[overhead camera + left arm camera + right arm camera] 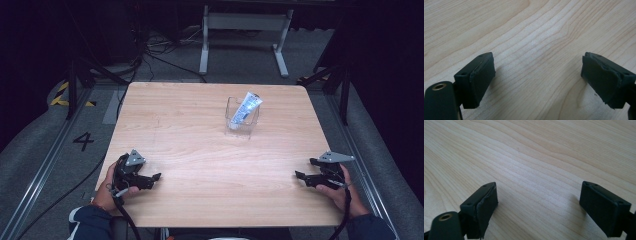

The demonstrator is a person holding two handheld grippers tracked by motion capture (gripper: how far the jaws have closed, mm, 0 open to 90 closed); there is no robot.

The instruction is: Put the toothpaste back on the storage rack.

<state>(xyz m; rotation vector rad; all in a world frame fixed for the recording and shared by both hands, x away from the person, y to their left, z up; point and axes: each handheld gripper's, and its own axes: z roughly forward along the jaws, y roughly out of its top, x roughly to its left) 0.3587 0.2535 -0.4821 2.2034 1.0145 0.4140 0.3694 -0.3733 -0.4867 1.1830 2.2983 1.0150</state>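
A white and blue tube (pixel 246 108) leans upright in a clear plastic holder (pixel 240 122) at the table's middle back. My left gripper (pixel 152 181) rests at the front left of the table, held by a hand, far from the tube. In the left gripper view its jaws (pixel 537 80) stand wide apart over bare wood, nothing between them. My right gripper (pixel 302 177) sits at the front right, also in a hand. In the right gripper view the right gripper (pixel 539 207) is open over bare wood too.
The light wooden table (pixel 200 150) has rounded corners and stands on a grey floor. A white table frame (pixel 245 30) stands behind it. Cables (pixel 150 55) run on the floor at the back left. Dark rails flank both sides.
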